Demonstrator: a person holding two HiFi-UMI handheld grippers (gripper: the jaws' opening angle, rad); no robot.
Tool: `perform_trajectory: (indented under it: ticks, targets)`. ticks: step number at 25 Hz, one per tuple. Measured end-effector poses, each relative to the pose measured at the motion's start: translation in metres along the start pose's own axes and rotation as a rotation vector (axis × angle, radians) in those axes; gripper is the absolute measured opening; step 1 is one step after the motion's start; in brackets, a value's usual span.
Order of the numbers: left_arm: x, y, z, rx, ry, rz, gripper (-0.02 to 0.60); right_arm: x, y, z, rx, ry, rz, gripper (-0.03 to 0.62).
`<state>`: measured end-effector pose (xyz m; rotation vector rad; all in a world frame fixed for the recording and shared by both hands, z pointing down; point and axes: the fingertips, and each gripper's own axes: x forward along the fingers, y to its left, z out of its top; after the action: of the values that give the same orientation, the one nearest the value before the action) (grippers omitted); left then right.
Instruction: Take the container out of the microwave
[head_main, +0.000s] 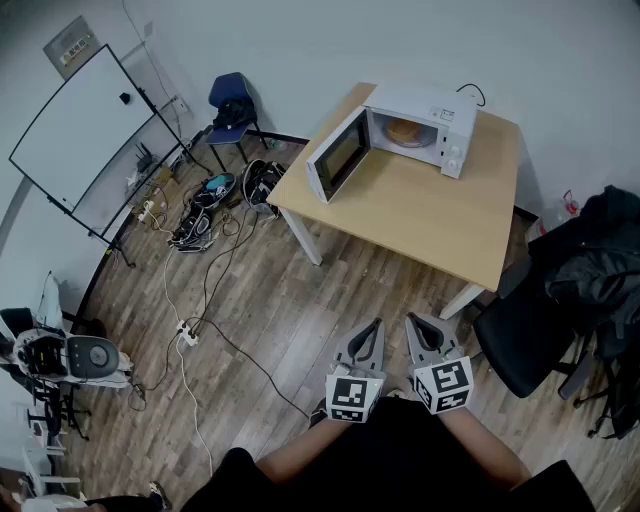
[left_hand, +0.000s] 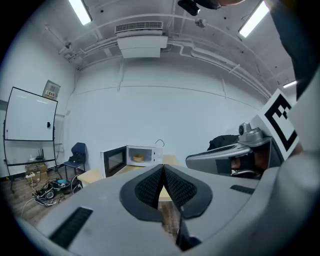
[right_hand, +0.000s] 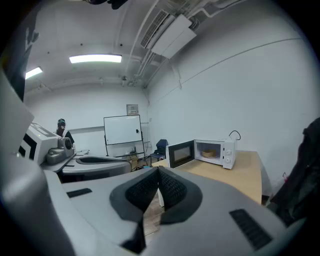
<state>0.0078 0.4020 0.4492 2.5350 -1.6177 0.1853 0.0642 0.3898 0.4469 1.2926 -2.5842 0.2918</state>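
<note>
Approach stage. My left gripper (head_main: 376, 327) and right gripper (head_main: 414, 322): closed, empty, well apart from microwave (head_main: 430, 112). Container (head_main: 404, 128) inside it. Next, I judge: close in, open jaws.

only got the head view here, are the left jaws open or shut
observer: shut. the left gripper view shows the left gripper with its jaws pressed together and nothing between them
operator: and the right
observer: the right gripper is shut and empty too, going by its own view
operator: anyone else in the room
observer: yes, the right gripper view shows a person standing far off, left of the whiteboard in that picture
</note>
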Motion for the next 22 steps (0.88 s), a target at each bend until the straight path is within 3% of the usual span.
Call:
perform_trajectory:
  ticks: [7, 11, 14, 22]
  targets:
    - [0.011, -0.01, 0.007, -0.057, -0.056, -0.009, 0.012, -0.023, -0.031, 0.0, -0.05, -0.036, -0.063, 0.06]
    - [0.016, -0.018, 0.007, -0.034, -0.069, 0.006, 0.012, -0.034, -0.053, -0.012, -0.027, -0.04, -0.095, 0.06]
    - [0.015, -0.01, 0.003, -0.032, -0.061, 0.033, 0.012, -0.038, -0.055, -0.011, -0.075, -0.058, -0.099, 0.06]
    - [0.02, 0.025, -0.011, -0.06, -0.013, 0.08, 0.012, -0.02, -0.062, -0.013, -0.023, -0.045, -0.076, 0.06]
